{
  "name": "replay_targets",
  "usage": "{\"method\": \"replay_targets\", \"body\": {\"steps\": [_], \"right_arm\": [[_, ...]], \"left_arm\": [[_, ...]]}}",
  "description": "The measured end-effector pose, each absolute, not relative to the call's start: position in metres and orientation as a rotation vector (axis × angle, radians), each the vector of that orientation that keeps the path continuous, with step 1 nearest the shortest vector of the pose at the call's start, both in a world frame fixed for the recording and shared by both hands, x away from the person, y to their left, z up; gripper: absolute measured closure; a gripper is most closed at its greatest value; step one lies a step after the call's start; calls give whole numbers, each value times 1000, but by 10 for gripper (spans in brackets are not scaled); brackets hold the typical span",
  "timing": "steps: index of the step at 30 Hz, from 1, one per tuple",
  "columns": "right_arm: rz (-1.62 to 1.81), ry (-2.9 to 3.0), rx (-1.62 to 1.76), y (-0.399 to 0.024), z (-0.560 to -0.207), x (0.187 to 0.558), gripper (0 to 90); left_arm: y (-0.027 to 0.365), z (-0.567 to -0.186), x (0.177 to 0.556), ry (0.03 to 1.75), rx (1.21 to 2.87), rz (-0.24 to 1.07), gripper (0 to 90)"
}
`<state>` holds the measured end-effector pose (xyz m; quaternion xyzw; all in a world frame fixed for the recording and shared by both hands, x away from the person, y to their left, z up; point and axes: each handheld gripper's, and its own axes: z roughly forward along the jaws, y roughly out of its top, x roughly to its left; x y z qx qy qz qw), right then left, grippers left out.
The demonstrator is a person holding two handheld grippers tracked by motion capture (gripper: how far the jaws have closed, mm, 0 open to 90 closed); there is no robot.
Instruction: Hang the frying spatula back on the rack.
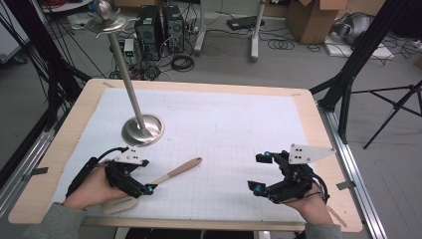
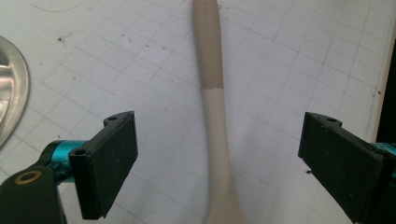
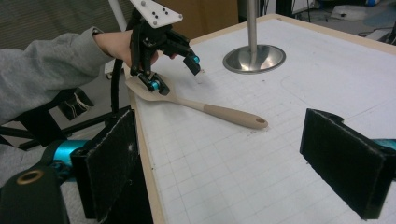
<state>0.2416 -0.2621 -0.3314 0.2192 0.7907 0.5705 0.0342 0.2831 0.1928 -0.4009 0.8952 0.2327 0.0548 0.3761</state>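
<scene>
My left gripper (image 1: 130, 180) over the wooden spatula (image 1: 164, 178)

Its jaws stand wide, handle between them untouched, I think; the spatula lies flat on the table (image 1: 209, 89). My right gripper (image 1: 260, 172) hangs open, well apart.

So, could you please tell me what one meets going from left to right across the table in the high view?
Left claw → steel stand base → spatula handle → right claw.
</scene>
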Motion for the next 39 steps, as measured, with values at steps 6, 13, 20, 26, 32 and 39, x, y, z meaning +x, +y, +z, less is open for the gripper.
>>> {"method": "replay_targets", "body": {"steps": [6, 13, 20, 26, 32, 39], "right_arm": [[1754, 2431, 675, -261, -332, 242, 109], [1751, 2438, 681, -262, -332, 242, 109], [1756, 2433, 673, -263, -332, 242, 109], [1753, 2441, 674, -262, -332, 242, 109], [1753, 2440, 679, -262, -332, 241, 109], [1753, 2445, 675, -262, -332, 241, 109]], "left_arm": [[191, -404, 282, 545, 2314, 119, 217], [192, -407, 282, 553, 2356, 96, 272], [190, -409, 282, 549, 2381, 96, 333], [188, -412, 283, 547, 2417, 94, 397], [187, -414, 284, 558, 2448, 93, 460], [185, -415, 284, 566, 2465, 83, 512]]}}
